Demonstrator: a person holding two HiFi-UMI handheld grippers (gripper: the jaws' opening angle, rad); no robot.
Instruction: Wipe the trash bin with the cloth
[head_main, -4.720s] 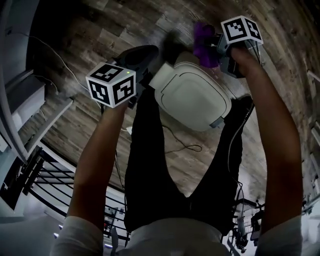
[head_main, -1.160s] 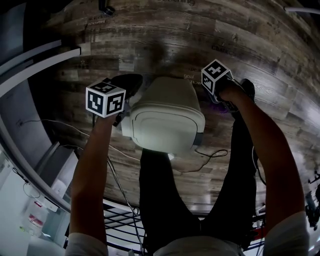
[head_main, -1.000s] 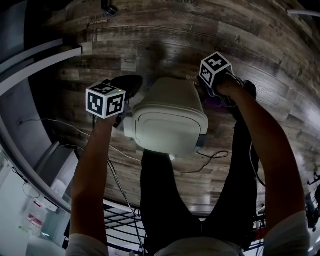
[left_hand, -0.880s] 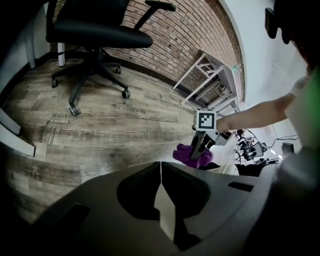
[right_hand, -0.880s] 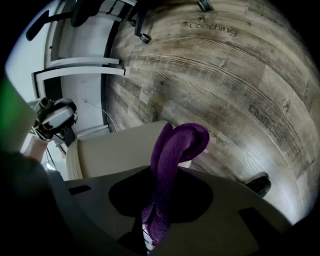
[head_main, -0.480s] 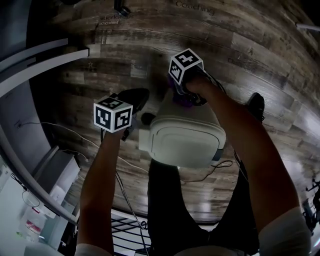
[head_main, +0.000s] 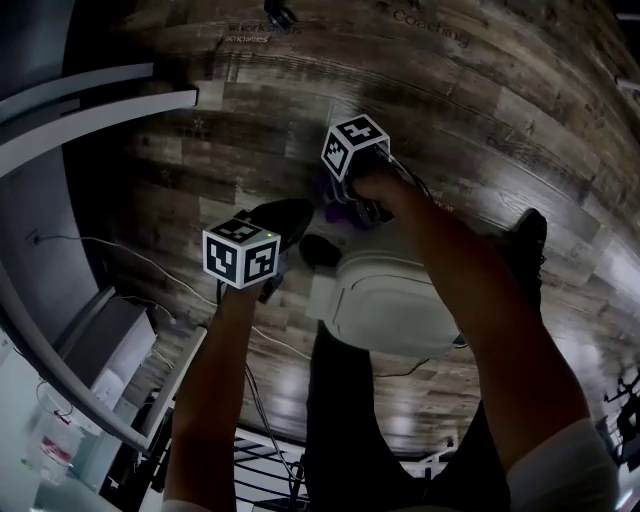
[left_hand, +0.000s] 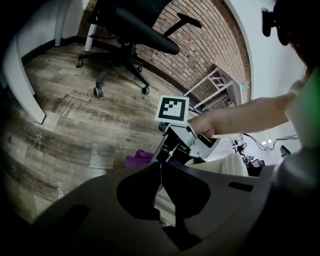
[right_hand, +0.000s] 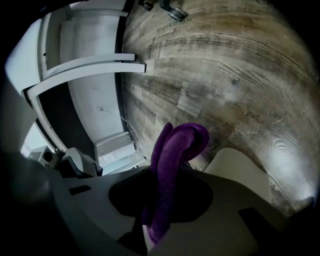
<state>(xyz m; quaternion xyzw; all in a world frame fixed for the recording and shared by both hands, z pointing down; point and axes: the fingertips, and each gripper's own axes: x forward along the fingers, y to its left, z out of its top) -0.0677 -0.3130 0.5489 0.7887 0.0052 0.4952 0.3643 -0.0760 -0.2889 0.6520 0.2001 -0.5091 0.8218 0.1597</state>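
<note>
Cloth (right_hand: 179, 145), purple, is pinched in my right gripper (right_hand: 159, 192); the jaws are clamped on its lower end, and the free end curls up and over toward 1 o'clock. Just past that curl, at 4 o'clock from it, shows a pale corner of the bin (head_main: 395, 305). I cannot tell whether cloth and bin touch.

From the head view the bin stands on the plank floor (head_main: 480, 110) just below centre, white, lid shut. My right gripper is off its far rim at 11 o'clock, with purple showing under it. My left gripper (left_hand: 160, 169) sits at 9 o'clock of the bin, near its side. Its jaws are pressed together with only a hairline between them, nothing held.

Print on the planks at 12 o'clock is too blurred to read. An office chair (left_hand: 131, 27) stands before a brick wall (left_hand: 202, 47) in the left gripper view.
</note>
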